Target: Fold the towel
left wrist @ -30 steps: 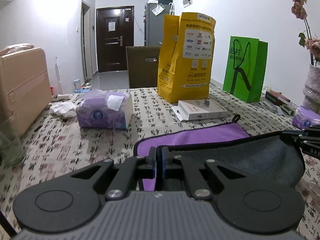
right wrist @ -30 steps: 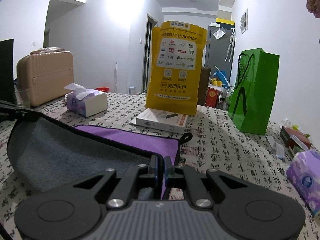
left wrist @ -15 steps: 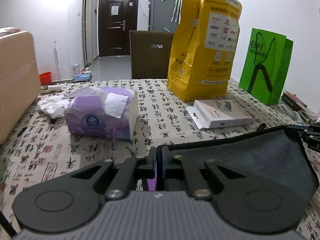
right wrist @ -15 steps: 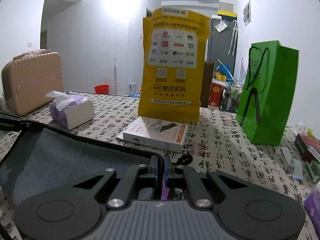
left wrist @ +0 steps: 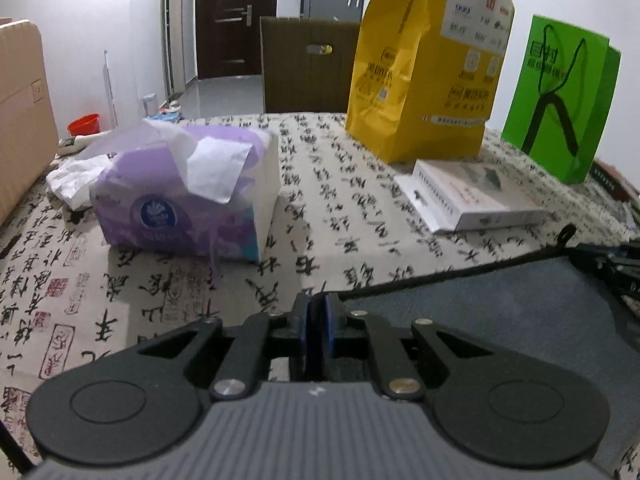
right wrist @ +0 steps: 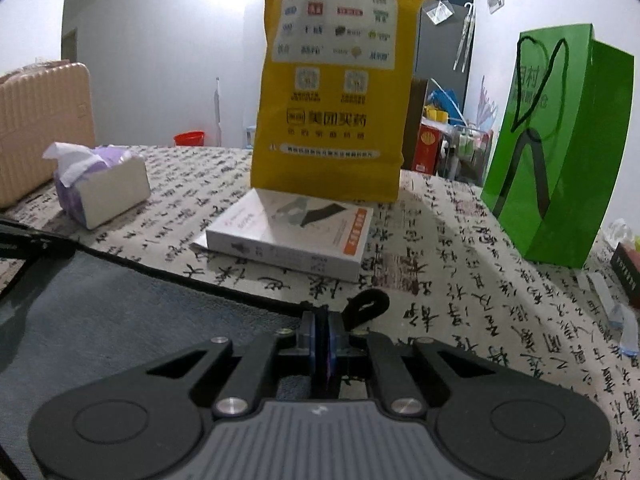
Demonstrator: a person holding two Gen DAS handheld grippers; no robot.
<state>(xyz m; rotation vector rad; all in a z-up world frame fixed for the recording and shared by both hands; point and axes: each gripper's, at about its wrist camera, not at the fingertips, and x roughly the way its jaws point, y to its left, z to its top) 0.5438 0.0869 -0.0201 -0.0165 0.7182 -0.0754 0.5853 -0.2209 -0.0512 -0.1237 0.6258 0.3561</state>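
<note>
The towel (left wrist: 480,312) is grey on its upper face with black trim; it also shows in the right wrist view (right wrist: 120,312). It lies low over the calligraphy-print tablecloth (left wrist: 168,288), stretched between both grippers. My left gripper (left wrist: 316,308) is shut on the towel's left corner edge. My right gripper (right wrist: 325,324) is shut on the right corner, beside the towel's black hanging loop (right wrist: 368,304). The right gripper's tip shows at the right of the left wrist view (left wrist: 616,264). The purple underside is hidden.
A purple tissue pack (left wrist: 188,196) sits ahead left. A white flat box (right wrist: 288,236), a tall yellow paper bag (right wrist: 332,92) and a green bag (right wrist: 560,148) stand ahead. A beige suitcase (right wrist: 40,120) is at the far left.
Both grippers have carried the held towel edge forward and down over the purple layer. The purple face is now covered and the objects ahead look closer.
</note>
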